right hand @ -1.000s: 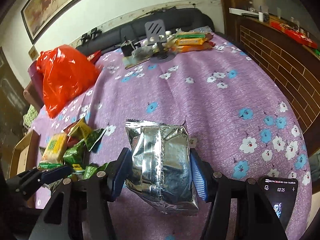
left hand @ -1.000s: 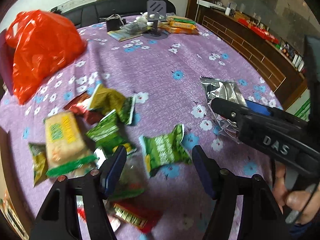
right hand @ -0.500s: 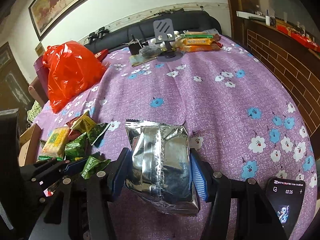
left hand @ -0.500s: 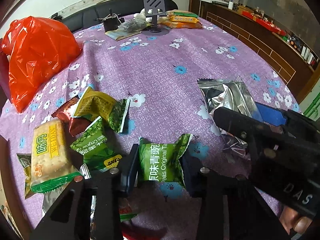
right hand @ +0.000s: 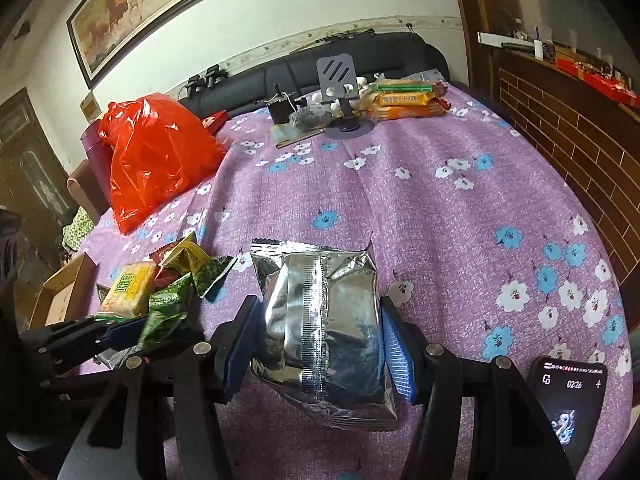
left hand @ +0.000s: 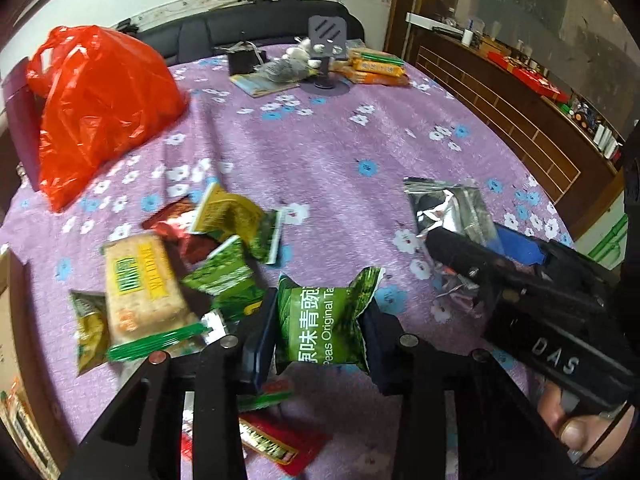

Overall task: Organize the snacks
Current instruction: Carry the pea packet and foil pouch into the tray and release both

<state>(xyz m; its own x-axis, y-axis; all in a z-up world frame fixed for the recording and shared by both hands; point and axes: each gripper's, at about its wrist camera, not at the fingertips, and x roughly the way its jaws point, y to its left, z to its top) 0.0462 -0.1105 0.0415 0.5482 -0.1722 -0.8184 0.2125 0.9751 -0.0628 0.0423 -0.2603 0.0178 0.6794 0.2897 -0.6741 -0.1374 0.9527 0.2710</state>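
Left tongs [left hand: 318,336] just clamped onto the green pea packet [left hand: 320,326], lifted off the table [left hand: 320,152] | right tongs [right hand: 318,340] gripping the silver bag [right hand: 320,320] | snack pile [left hand: 176,264] just beyond, left | red bag [left hand: 100,108] far back

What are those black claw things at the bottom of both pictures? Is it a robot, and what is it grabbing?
No robot: a person holds a pinching tool in each hand, each carrying a camera looking along its fingers. One picture comes from the left gripper, which has just closed on a green pea packet. The other comes from the right gripper, squeezing a silver bag. On the purple flowered tablecloth lie a snack pile, a red plastic bag, orange biscuit packs and a phone.
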